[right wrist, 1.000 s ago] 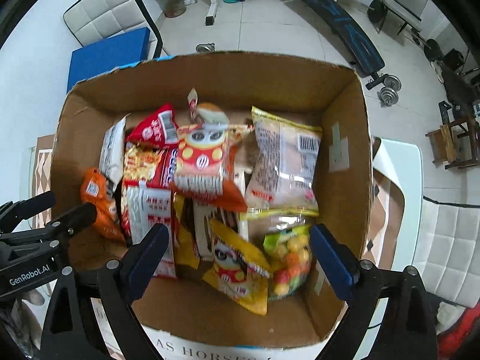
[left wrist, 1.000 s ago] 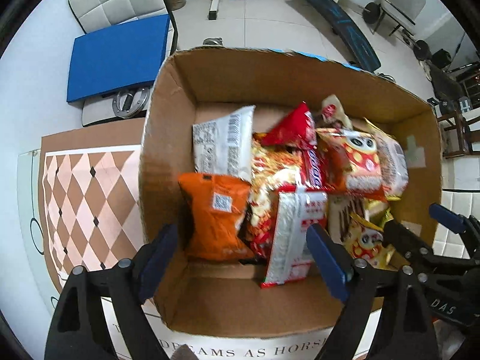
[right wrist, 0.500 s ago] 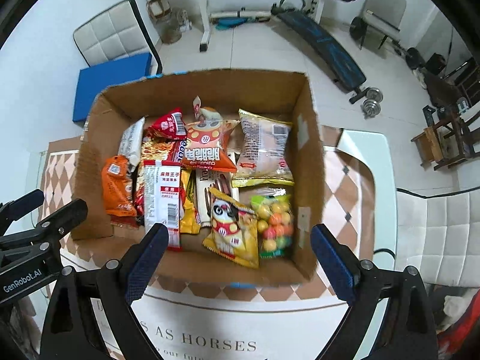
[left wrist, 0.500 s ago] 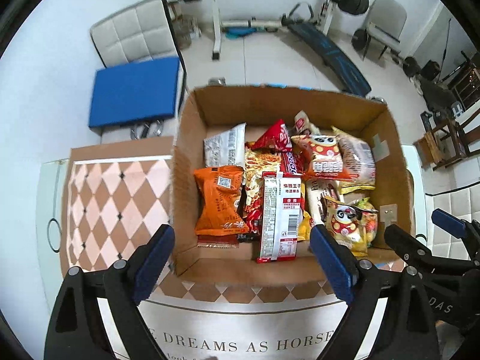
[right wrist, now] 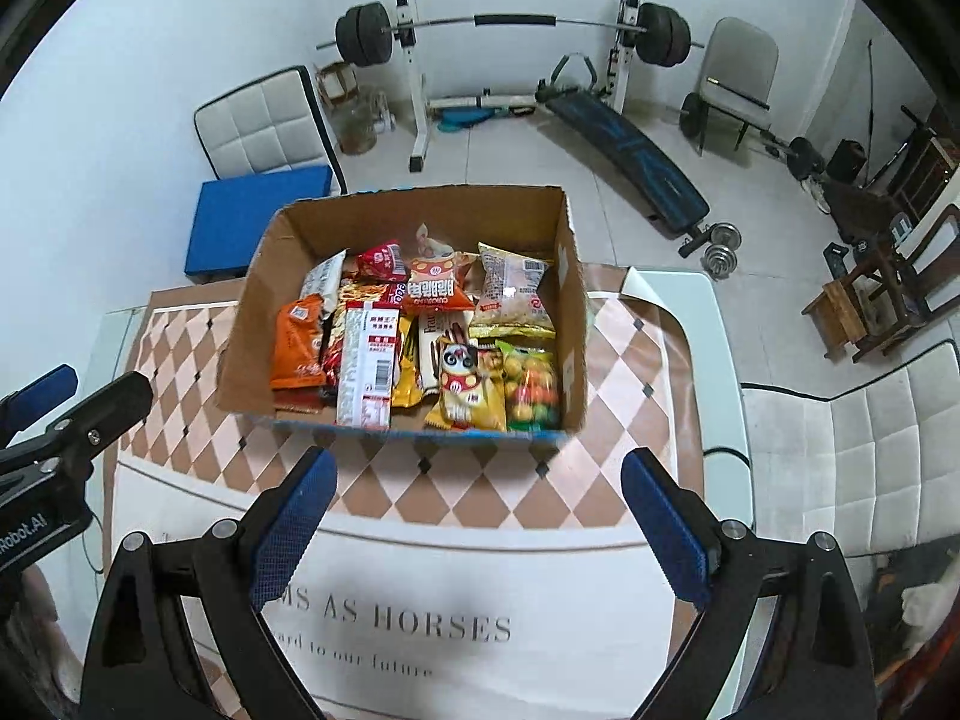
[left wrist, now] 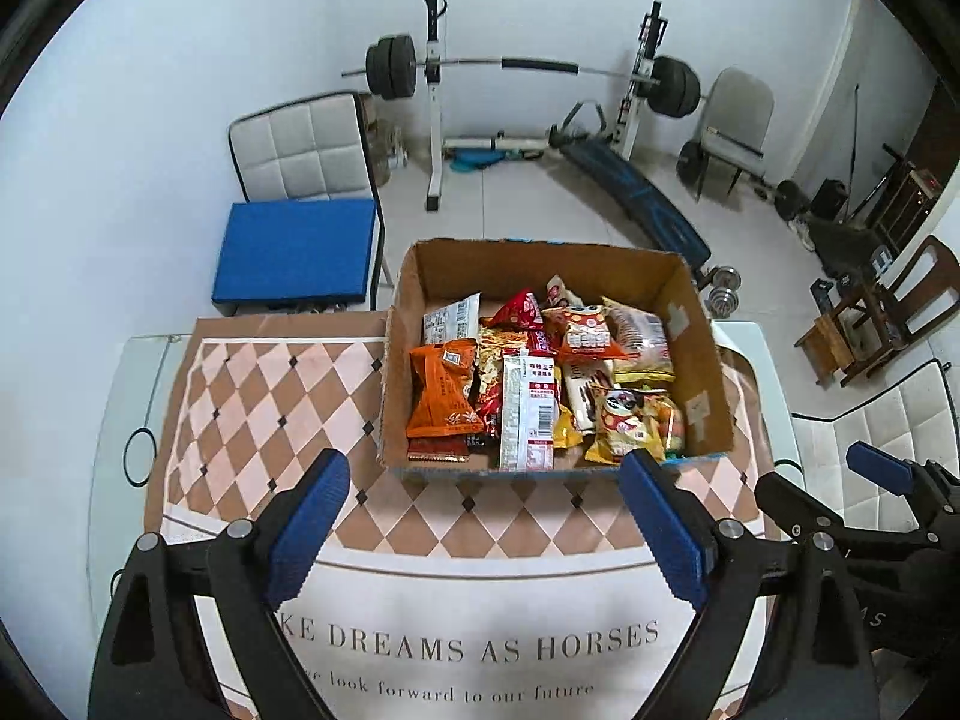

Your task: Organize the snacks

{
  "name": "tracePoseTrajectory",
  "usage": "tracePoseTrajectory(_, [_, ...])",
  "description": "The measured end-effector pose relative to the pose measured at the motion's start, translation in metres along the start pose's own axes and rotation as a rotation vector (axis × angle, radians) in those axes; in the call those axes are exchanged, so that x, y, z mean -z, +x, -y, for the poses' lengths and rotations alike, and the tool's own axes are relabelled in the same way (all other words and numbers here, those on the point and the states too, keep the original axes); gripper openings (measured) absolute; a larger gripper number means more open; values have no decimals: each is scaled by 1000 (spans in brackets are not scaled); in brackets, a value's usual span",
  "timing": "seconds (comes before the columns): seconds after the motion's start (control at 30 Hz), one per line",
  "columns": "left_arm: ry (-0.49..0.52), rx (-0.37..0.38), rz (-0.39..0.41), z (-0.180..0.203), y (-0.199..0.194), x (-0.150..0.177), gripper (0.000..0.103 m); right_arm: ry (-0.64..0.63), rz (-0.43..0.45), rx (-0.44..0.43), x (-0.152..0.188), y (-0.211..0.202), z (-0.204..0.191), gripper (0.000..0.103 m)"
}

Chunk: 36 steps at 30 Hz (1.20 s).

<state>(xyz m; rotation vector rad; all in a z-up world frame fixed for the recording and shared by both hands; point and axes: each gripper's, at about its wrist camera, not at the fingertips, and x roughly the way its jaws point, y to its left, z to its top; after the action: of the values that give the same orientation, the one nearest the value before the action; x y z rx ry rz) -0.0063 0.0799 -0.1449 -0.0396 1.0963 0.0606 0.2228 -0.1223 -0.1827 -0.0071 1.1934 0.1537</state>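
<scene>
One cardboard box (left wrist: pixel 702 360) stands on one checked cloth (left wrist: pixel 264 396). About a dozen snack packets fill it, overlapping too much for an exact count: one orange packet (left wrist: pixel 441 390), one candy bag (right wrist: pixel 531 387), one panda packet (right wrist: pixel 465 390). Two grippers, left (left wrist: pixel 486 534) and right (right wrist: pixel 474 534).

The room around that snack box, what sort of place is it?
Most likely a room in a home that doubles as a gym. A barbell on its rack and a sit-up bench stand at the back, while the cardboard box sits on a table with a checkered cloth.
</scene>
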Motion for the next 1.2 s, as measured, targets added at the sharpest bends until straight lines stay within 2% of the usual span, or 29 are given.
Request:
tracePoseTrajectory(0.13, [-5,17,36,1,-29,17,92,19,20,-13,23,-27,5,98])
tracePoseTrajectory(0.27, [10,4,83,4,-60,34,92,31,56,-12,47,-60,7,98])
tracePoseTrajectory(0.63, [12,20,161,4,-120,67,92,43,157,9,96,-143,6,98])
tracePoseTrajectory(0.97, [-4,30,225,-4,-155,79,92,17,217,33,117,-188,-7,98])
tracePoseTrajectory(1.2, [6,12,275,-5,-161,78,92,7,290,85,112,-200,-10,101])
